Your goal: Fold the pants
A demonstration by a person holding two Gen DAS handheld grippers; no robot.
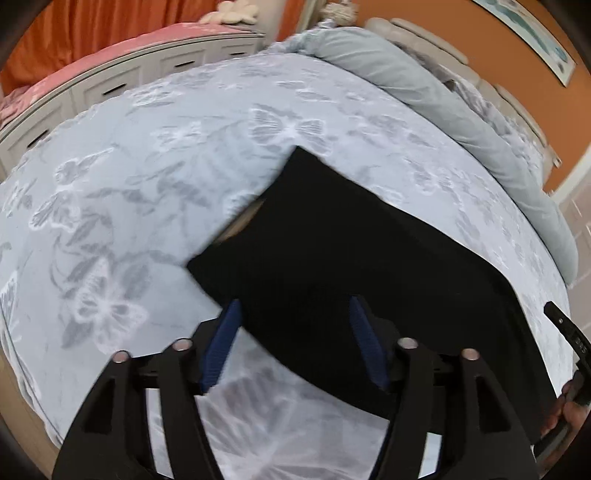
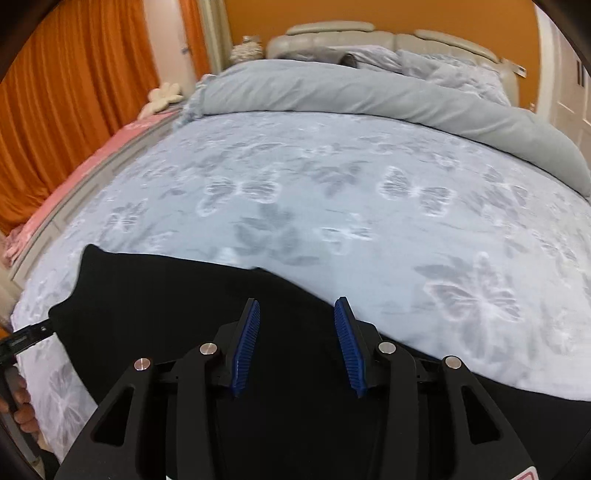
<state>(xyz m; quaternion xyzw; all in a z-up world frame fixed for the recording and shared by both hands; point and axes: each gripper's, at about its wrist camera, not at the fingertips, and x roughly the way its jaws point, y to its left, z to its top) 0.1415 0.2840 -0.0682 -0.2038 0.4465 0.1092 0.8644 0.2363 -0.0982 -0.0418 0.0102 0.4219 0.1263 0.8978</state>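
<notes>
We noted, at far left of the left wrist view, orange curtains [image 1: 74, 33] behind a pink-covered ledge [image 1: 110, 55] and a pale cabinet with dark slot handles [image 1: 110, 90]. The bedspread [image 1: 147, 177], pale blue with a grey and white butterfly print, filled most of the view. On it lay the black pants [image 1: 332, 258], folded into a broad dark slab with one corner pointing toward the head of the bed. The left gripper [image 1: 295, 314] hung over the near edge of the pants; its blue-padded fingers [image 1: 221, 343] stood apart, one over bare bedspread and the other over black cloth, with nothing pinched between them. Right of that lay a rolled grey duvet [image 1: 424, 85], with an orange wall and a framed picture [image 1: 535, 40] beyond. At the far right edge we saw part of the other gripper and a hand [image 1: 565, 410] on it.

In the right wrist view, orange curtains [image 2: 74, 92] again stood at left, with a hand [image 2: 18, 402] at the lower left edge. The pants [image 2: 166, 295] spread across the lower part of the view on the bedspread [image 2: 369, 203]. The right gripper [image 2: 297, 306] hovered over the pants' far edge, its fingers [image 2: 347, 339] parted and gripping nothing; whether they touched the cloth we could not tell. The grey duvet [image 2: 369, 92] and cream headboard [image 2: 332, 33] closed the far end of the bed.
</notes>
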